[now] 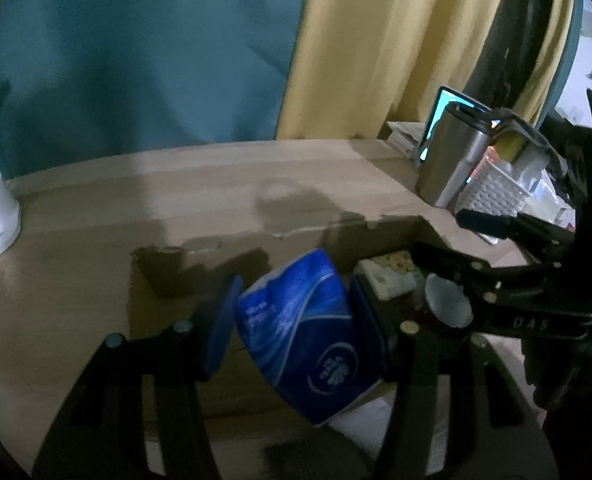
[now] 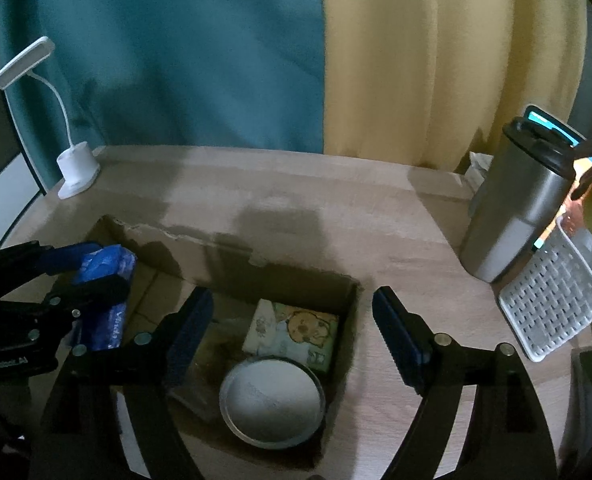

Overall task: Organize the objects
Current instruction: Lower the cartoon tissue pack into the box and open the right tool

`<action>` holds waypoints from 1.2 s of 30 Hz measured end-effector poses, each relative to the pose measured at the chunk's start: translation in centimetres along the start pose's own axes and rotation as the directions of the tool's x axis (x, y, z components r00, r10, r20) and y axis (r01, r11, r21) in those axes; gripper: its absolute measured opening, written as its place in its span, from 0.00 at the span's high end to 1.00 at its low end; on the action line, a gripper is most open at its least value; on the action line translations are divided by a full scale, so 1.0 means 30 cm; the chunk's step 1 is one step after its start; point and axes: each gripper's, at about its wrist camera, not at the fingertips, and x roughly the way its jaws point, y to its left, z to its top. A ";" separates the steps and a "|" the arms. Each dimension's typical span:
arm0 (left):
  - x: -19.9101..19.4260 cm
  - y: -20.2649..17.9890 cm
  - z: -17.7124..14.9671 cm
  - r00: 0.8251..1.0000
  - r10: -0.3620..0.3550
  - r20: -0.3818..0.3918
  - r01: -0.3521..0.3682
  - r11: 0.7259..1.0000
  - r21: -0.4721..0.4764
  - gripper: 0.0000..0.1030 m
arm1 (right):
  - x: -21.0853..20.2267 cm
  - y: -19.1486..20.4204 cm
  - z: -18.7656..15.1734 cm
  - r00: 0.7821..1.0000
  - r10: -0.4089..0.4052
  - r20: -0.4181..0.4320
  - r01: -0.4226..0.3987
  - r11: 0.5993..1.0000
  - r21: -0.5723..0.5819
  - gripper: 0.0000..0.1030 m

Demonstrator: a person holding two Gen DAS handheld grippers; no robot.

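Note:
An open cardboard box (image 2: 215,256) lies on the wooden desk. My left gripper (image 1: 296,308) is shut on a blue tissue pack (image 1: 308,332), holding it tilted over the box's left part; in the right wrist view the left gripper (image 2: 91,272) and the pack (image 2: 111,264) show at the left. My right gripper (image 2: 291,312) stands open above the box's right end, with nothing pressed between its pads. Below it in the box lie a round metal tin (image 2: 271,400) with a pale lid and a small pack with a cartoon bear (image 2: 296,332). The left wrist view shows the right gripper (image 1: 440,234) over the tin (image 1: 448,306).
A steel tumbler (image 2: 512,208) stands at the desk's right, with a white perforated basket (image 2: 552,300) of items beside it and a lit screen behind. A white desk lamp (image 2: 75,168) sits at the back left. Teal and yellow curtains hang behind the desk.

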 end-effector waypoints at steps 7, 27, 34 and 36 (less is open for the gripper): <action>0.012 -0.086 0.026 1.000 -0.006 0.003 0.006 0.999 0.036 0.45 | -0.031 -0.060 -0.026 1.000 -0.005 0.012 0.004 1.000 0.030 0.18; 0.103 -0.253 0.109 1.000 -0.028 -0.007 0.029 0.995 0.097 0.45 | -0.065 -0.252 -0.078 0.999 -0.019 0.036 0.015 0.994 0.107 0.18; 0.129 -0.284 0.123 0.999 -0.033 -0.018 0.035 0.993 0.117 0.44 | -0.060 -0.279 -0.084 0.999 -0.027 0.034 0.022 0.992 0.125 0.18; 0.135 -0.286 0.124 0.999 -0.034 -0.021 0.036 0.992 0.118 0.44 | -0.060 -0.280 -0.084 0.999 -0.029 0.033 0.024 0.992 0.127 0.18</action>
